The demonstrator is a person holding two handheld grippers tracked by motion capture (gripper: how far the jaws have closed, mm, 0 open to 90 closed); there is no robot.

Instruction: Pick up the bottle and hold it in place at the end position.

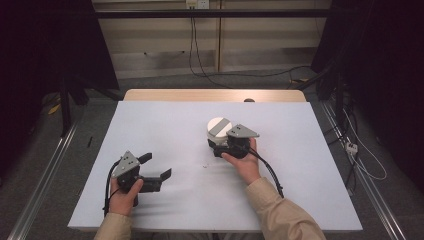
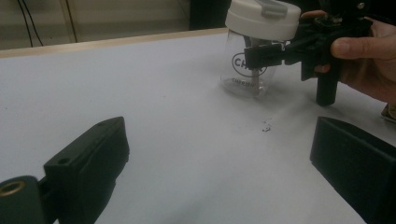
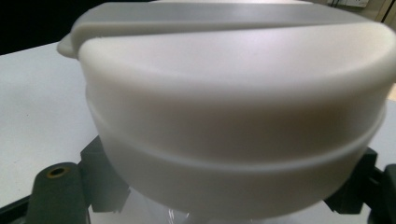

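Left gripper view shows the right tongs [image 2: 259, 56] pinching the clear plastic jar with a white lid [image 2: 254, 51] standing mid-desk, left tongs [image 1: 152, 172] spread idle; that slick wall, seemingly thinly gripped, might slip.

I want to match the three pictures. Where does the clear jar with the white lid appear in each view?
High view: jar at table centre, before the right gripper.
Left gripper view: jar upper right, clamped by that gripper.
Right gripper view: lid fills the middle.
Shared landmark: the lid's grey strip.
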